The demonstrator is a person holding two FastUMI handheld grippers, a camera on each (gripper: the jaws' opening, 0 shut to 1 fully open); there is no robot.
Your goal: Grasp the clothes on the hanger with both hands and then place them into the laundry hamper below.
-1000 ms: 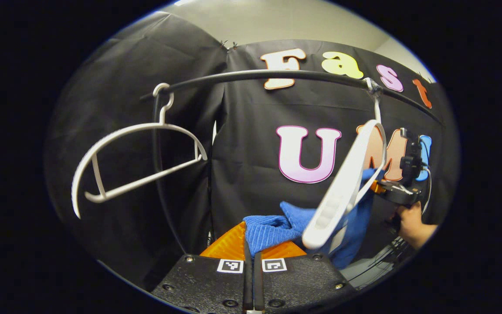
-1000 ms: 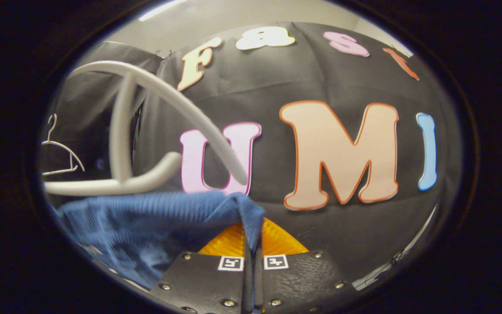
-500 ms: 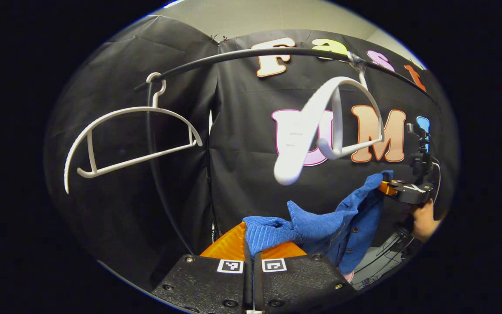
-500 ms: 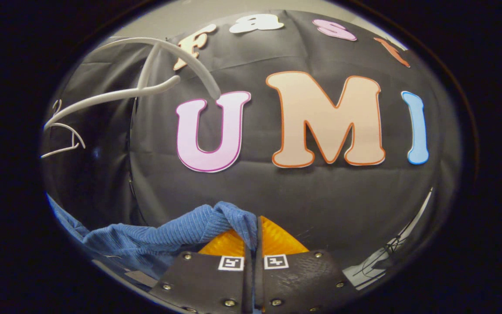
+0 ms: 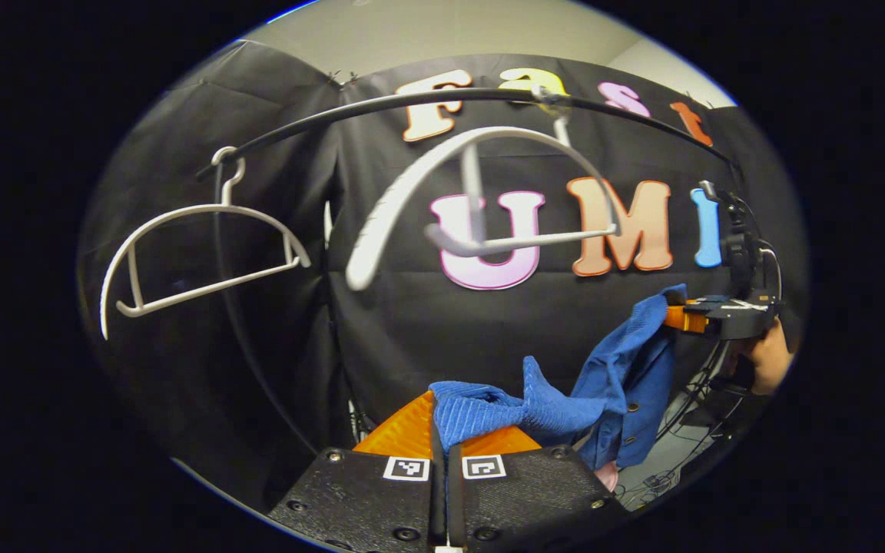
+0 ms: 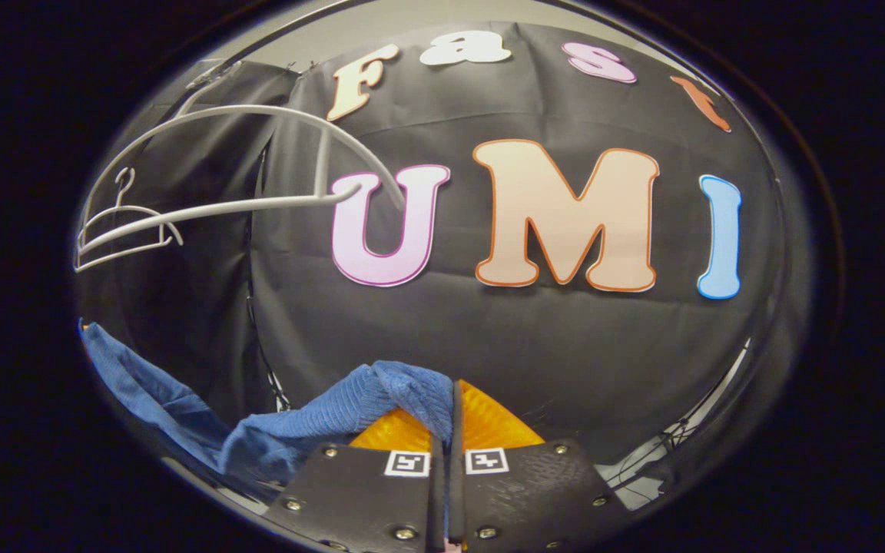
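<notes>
A blue ribbed garment (image 5: 565,395) hangs slack between the two grippers, free of the hanger. My left gripper (image 5: 442,418) is shut on one end of it. In the left gripper view the right gripper (image 5: 677,315) holds the other end at the right, with a hand (image 5: 769,357) behind it. In the right gripper view my right gripper (image 6: 449,407) is shut on the blue garment (image 6: 335,415), which trails down to the left. The bare white hanger (image 5: 481,192) swings from the black rail (image 5: 412,104) above the cloth.
A second bare white hanger (image 5: 197,253) hangs at the left end of the rail. Cables (image 5: 688,399) run down at the lower right. The hanger (image 6: 258,161) and the second hanger (image 6: 124,223) sit at the upper left in the right gripper view.
The garment has come off the hanger and dropped lower with both grippers. The freed hanger swung up and left and now rocks on the rail.
</notes>
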